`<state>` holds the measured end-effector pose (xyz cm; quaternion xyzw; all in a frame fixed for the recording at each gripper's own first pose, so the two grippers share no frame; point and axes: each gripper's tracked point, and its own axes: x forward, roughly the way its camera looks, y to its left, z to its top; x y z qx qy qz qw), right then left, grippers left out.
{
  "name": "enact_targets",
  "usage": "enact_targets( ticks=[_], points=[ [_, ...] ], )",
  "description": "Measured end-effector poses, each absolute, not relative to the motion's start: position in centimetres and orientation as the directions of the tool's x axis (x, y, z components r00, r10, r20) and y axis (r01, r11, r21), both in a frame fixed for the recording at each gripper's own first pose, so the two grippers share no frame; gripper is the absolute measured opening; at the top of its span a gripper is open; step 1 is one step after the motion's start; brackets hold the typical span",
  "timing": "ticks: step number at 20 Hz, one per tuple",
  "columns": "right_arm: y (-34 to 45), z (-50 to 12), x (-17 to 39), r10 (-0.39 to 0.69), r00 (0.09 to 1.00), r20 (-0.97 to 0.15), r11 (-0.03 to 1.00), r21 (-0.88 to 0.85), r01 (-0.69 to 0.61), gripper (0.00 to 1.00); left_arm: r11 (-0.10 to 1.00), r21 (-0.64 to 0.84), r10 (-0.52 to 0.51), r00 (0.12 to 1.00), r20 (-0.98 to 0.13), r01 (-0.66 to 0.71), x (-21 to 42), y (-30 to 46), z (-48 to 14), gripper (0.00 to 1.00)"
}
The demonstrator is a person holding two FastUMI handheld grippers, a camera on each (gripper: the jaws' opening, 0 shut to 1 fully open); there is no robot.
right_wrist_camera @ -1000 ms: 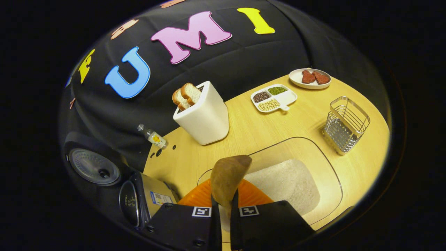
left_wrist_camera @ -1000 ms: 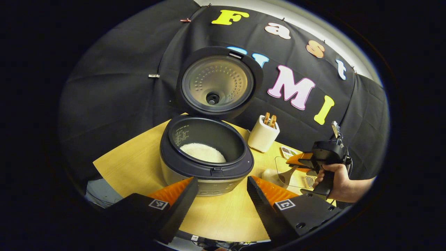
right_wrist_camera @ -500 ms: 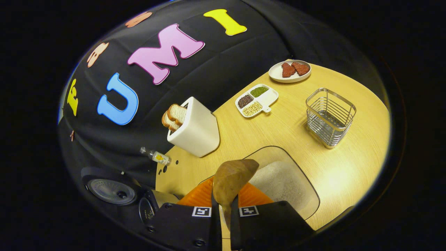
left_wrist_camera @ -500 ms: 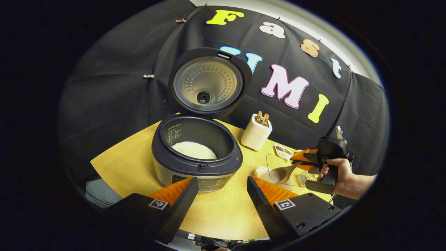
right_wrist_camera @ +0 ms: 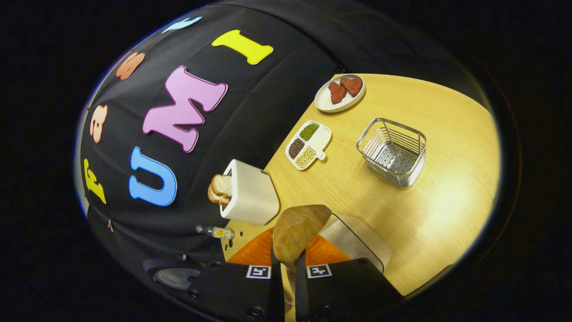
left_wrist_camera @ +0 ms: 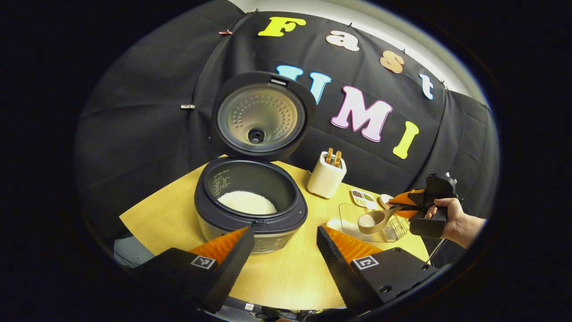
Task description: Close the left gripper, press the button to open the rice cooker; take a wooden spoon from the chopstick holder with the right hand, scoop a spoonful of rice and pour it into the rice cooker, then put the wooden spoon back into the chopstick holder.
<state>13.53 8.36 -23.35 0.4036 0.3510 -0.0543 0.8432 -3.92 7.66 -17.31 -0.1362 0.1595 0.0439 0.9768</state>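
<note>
The right gripper (right_wrist_camera: 286, 273) has its two fingers pressed together on the handle of the wooden spoon (right_wrist_camera: 295, 232), whose bowl rises just ahead of them. In the left gripper view that same spoon (left_wrist_camera: 375, 220) is held level above a clear tray (left_wrist_camera: 353, 214) and carries a small heap of rice (left_wrist_camera: 367, 219); a hand (left_wrist_camera: 453, 217) grips the tool behind it. Below the spoon sits the clear tray (right_wrist_camera: 357, 243) of rice, near the tabletop's front edge. Farther along the tabletop (right_wrist_camera: 447, 188) stand a white toaster (right_wrist_camera: 252, 194) with bread, a divided dish (right_wrist_camera: 308, 145), a wire basket (right_wrist_camera: 393, 152) and a plate (right_wrist_camera: 339, 91) toward the far corner.

The left gripper (left_wrist_camera: 286, 255) has its fingers spread wide, holding nothing. Beyond them the rice cooker (left_wrist_camera: 250, 201) stands with its lid (left_wrist_camera: 261, 116) up and rice inside.
</note>
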Motion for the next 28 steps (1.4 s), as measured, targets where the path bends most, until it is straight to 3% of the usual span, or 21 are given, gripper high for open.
enact_targets(
  ticks=[5,16,22,28],
  points=[
    [9.8,-21.6,13.6,0.247,0.752,-0.611,0.623,0.694,0.36,0.14,0.956,-0.254,0.064,0.948,-0.312,-0.148,-4.4,8.2,-16.7,0.95],
    [22.2,-16.0,14.2,0.474,0.732,-0.488,0.501,0.834,0.232,0.14,0.934,-0.263,0.162,0.943,-0.29,-0.241,-6.6,11.9,-15.8,0.95],
    [29.5,-14.6,13.3,0.56,0.686,-0.464,0.503,0.849,0.163,0.14,0.919,-0.271,0.207,0.936,-0.284,-0.285,-7.4,14.2,-15.6,0.95],
    [37.1,-13.7,11.5,0.63,0.652,-0.422,0.601,0.796,-0.066,0.14,0.904,-0.272,0.251,0.925,-0.287,-0.329,-7.7,17.4,-15.5,0.95]
  ],
)
